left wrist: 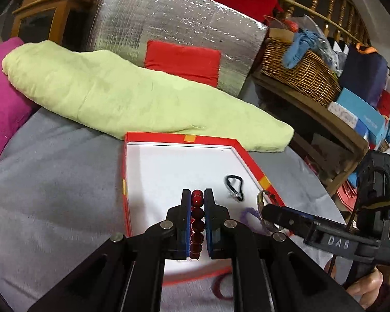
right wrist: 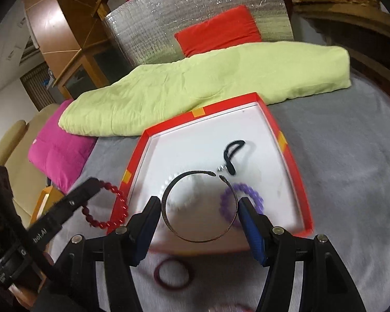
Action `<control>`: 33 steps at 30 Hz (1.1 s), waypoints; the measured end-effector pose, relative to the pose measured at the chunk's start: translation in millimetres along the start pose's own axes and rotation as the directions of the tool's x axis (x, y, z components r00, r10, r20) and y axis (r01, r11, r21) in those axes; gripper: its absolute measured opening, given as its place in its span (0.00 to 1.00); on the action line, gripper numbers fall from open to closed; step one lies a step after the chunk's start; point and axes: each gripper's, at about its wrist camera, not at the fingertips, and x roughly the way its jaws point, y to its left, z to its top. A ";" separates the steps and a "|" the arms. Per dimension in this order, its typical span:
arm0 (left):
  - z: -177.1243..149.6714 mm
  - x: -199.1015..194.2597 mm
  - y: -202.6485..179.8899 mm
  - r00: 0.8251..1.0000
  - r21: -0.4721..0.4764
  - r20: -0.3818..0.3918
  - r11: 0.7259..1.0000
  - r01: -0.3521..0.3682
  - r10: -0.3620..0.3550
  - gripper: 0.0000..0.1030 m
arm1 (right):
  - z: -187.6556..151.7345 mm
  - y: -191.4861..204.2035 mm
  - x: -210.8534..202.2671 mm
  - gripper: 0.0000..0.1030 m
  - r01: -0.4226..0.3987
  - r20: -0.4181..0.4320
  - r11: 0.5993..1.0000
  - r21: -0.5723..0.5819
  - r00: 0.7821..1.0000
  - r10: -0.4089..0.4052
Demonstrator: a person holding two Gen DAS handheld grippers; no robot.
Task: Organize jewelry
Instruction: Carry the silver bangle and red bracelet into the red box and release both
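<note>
The left wrist view alone shows a wicker basket [left wrist: 299, 72] of cloth and a stack of boxes on a wooden shelf at the right; the right wrist view alone shows a dark red ring [right wrist: 174, 274] on the grey blanket [right wrist: 351, 182] just below the box's near edge, whole and clear, where the other view catches only a blurred arc of it, and a pale clear beaded bracelet [right wrist: 174, 182] inside the box, faint behind the bangle.

Counted: one red box [right wrist: 135, 166] with a white floor; one black loop [right wrist: 234, 153] lying in it; one purple beaded bracelet [right wrist: 247, 192] in it; one clear bracelet; one red beaded bracelet [right wrist: 111, 205]; one thin dark metal bangle [right wrist: 169, 223] with an open gap; one dark red ring outside the box; two grippers; one green folded quilt [left wrist: 143, 98] behind the box, one pink cushion [left wrist: 2, 98], one red cushion [left wrist: 182, 61] against a silver foil panel [left wrist: 182, 18].

The left gripper [left wrist: 197, 195] has its fingers clamped on the red beaded bracelet, the beads running in a line between the pads from tip to base; in the right wrist view the rest of that bracelet hangs as a loop beside the box's left wall; the right gripper [right wrist: 199, 202] has its fingers pressed on opposite sides of the bangle, which spans the whole space between them, its gap at the far side, above the box floor.
</note>
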 end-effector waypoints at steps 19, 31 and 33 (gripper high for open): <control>16.6 67.0 31.0 0.996 -0.043 -0.083 0.999 -0.017 0.014 0.10 | 67.3 5.4 106.3 0.62 -0.058 -0.069 0.991 0.119 0.995 0.067; 11.5 80.6 24.5 0.981 0.022 -0.149 0.992 -0.126 0.128 0.10 | 74.6 -12.2 123.2 0.64 0.035 -0.109 0.988 0.153 0.994 -0.018; 12.5 78.9 24.1 0.978 0.031 -0.149 0.989 -0.144 0.147 0.12 | 75.3 -15.7 120.4 0.64 0.023 -0.109 0.986 0.168 0.994 -0.005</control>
